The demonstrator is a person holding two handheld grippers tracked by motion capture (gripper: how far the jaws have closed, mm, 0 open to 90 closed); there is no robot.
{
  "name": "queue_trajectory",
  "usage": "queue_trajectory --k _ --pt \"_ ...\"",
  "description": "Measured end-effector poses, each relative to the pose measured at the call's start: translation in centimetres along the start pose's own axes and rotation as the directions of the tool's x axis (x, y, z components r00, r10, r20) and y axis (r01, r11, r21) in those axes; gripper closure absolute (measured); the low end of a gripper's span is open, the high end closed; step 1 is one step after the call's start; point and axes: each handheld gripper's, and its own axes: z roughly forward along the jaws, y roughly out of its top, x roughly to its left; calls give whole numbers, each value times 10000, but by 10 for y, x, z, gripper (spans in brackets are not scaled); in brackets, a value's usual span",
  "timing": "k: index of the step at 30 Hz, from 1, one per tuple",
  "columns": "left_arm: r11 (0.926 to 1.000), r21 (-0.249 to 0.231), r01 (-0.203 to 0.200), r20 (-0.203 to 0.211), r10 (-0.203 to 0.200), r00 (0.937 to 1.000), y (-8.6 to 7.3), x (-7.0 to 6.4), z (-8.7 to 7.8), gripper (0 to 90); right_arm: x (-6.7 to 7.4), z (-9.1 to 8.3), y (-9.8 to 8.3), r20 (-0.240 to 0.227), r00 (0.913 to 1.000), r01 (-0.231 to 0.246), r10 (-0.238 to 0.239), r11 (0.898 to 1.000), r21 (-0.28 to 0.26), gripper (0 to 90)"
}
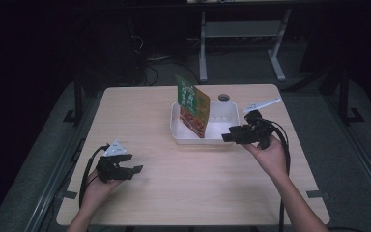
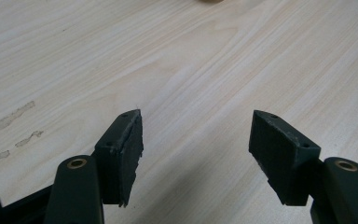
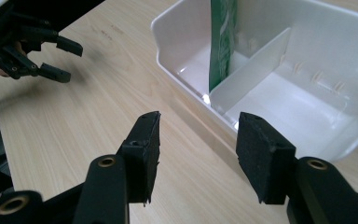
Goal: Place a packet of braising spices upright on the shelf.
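Dim room, pale wood table. The packet stands upright in the left compartment of the white bin, against its divider. Right gripper hovers just beside the bin's near rim, jaws spread, nothing between. Left gripper sits well apart, jaws wide too.

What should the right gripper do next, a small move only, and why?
Probably it should draw back a little from the white bin. The right gripper is open with nothing between its jaws, just in front of the bin's near wall, and the green and orange packet already stands inside, leaning by the divider. The left gripper waits open over the table.
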Motion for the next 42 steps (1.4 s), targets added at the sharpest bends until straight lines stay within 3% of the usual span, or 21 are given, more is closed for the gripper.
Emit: queue_trajectory --k 13,42 --pt "10000 9 -55 -5 55 10000 1 -2 0 345 -4 2 -27 -35 9995 -314 316 9989 351 474" --pt "9999 -36 -112 20 112 9999 1 -4 0 341 -8 -7 -79 -95 9957 -920 924 9950 400 471"
